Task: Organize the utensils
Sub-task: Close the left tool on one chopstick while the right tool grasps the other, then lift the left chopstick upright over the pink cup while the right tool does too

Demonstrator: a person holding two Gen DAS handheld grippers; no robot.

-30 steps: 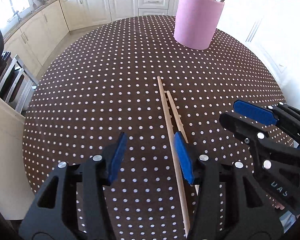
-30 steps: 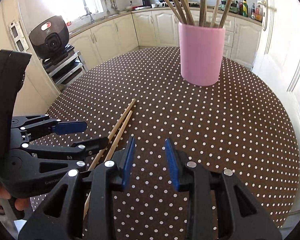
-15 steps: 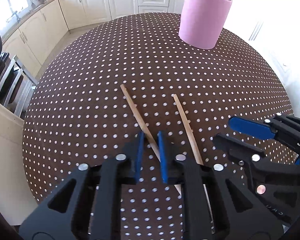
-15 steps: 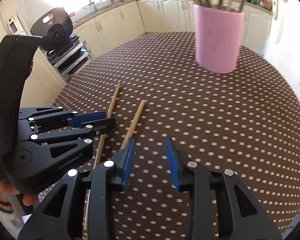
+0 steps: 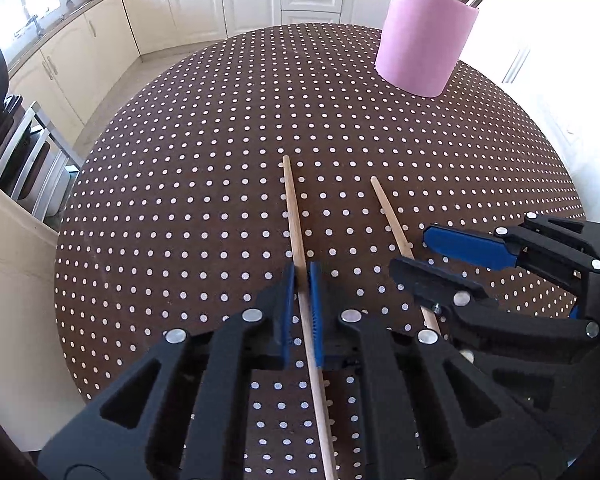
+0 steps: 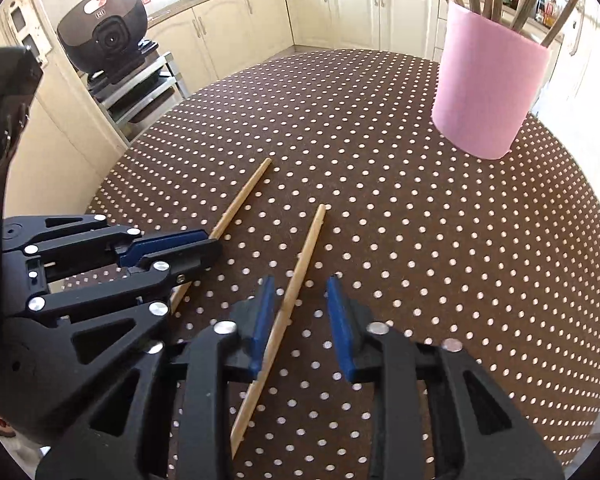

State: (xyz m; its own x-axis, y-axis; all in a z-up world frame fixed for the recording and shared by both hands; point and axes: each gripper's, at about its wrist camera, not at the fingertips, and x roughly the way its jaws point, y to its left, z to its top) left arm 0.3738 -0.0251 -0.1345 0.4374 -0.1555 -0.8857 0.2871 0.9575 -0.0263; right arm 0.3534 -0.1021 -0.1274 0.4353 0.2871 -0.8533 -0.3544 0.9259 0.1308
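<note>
Two wooden chopsticks lie on the brown dotted table (image 5: 180,184). My left gripper (image 5: 302,280) is shut on the left chopstick (image 5: 294,216), which runs forward between its blue pads. My right gripper (image 6: 300,300) is open and straddles the right chopstick (image 6: 300,264), which lies between its jaws, close to the left pad. The right chopstick also shows in the left wrist view (image 5: 392,220), and the left chopstick in the right wrist view (image 6: 242,196). A pink cup (image 5: 426,36) holding several wooden sticks stands at the far side of the table, also in the right wrist view (image 6: 486,88).
Cream kitchen cabinets (image 5: 204,4) run behind the table. A black appliance on a metal rack (image 6: 112,36) stands left of the table. The table's round edge falls away on the left and right.
My left gripper closed on the left chopstick and turned it straight ahead, apart from the other. My right gripper moved left so its open jaws straddle the right chopstick.
</note>
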